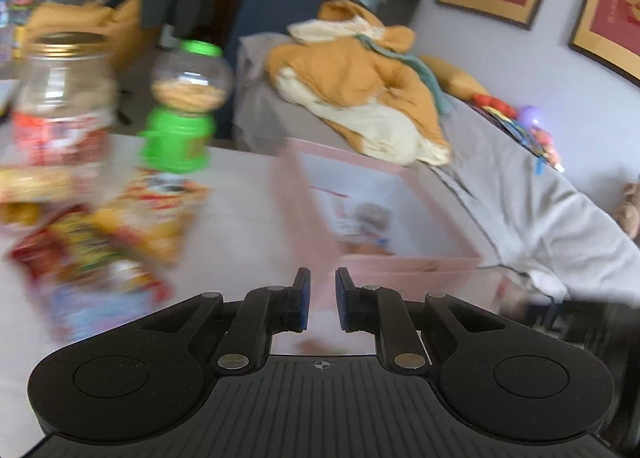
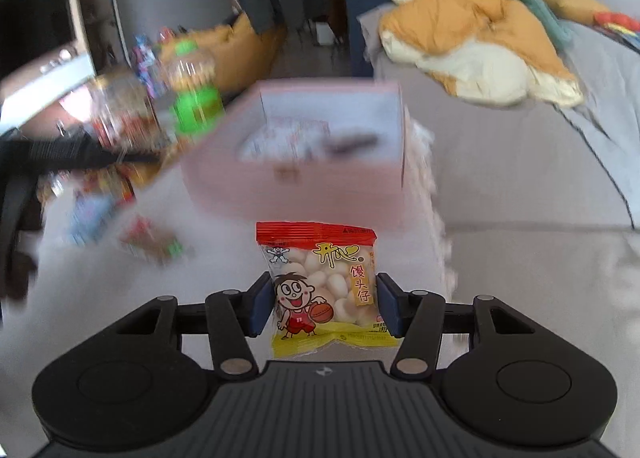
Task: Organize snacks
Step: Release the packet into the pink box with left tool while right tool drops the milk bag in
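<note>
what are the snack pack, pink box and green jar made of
Snack pack: glossy printed plastic film, crimped top seam, clear window. Pink box: matte, thin flat walls, probably cardboard; too blurred to be sure. Green jar: clear dome, opaque green cap and base, likely plastic.

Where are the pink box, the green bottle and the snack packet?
pink box (image 2: 296, 194), right wrist view, on its near wall.
green bottle (image 1: 178, 146), left wrist view, on its green body.
snack packet (image 2: 320, 282), right wrist view, on its front, between the gripper pads.
</note>
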Available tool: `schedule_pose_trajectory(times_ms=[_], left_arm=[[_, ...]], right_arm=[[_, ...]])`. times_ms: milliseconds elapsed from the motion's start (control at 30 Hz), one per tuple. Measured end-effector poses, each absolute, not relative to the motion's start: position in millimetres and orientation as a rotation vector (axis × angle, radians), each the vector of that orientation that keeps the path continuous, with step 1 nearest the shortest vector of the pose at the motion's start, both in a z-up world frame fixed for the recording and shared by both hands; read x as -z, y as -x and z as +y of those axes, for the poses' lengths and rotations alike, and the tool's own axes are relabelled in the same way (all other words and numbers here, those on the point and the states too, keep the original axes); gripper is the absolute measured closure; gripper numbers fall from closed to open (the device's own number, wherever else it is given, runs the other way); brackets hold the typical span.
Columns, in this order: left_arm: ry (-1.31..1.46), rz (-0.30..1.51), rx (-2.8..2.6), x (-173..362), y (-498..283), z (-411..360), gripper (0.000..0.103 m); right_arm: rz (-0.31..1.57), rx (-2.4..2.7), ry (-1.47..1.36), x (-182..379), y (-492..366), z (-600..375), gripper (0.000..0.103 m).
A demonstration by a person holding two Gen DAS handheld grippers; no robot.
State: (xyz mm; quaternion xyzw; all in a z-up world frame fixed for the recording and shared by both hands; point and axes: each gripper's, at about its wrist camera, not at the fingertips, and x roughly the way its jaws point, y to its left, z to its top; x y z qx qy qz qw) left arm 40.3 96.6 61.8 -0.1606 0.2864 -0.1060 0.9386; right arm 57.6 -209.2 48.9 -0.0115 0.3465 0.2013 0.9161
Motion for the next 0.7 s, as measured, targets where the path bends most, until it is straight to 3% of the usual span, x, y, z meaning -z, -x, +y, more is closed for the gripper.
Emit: schedule_pose_trajectory(times_ms=[233,300,400,700], left_arm=[[0.369,0.624,0.129,-43,-26,138,0.087],[0.366,0.619,0.124,-42,-20,145,0.087],[0.355,0.586,0.088,-42,-9,159,0.087],[0.455,0.551,-0.112,-29,-12,206,0.087]], right_arm=[[0.658,-0.432,-0.028,-115,-155,-174,0.048],[0.671,-0.448,-0.029,-117,-191,-157,0.035],[0.727,-0.373,0.009,-111,-226,-135,0.033],[0.782,-0.585,0.052,-89,-166,-102,0.032]])
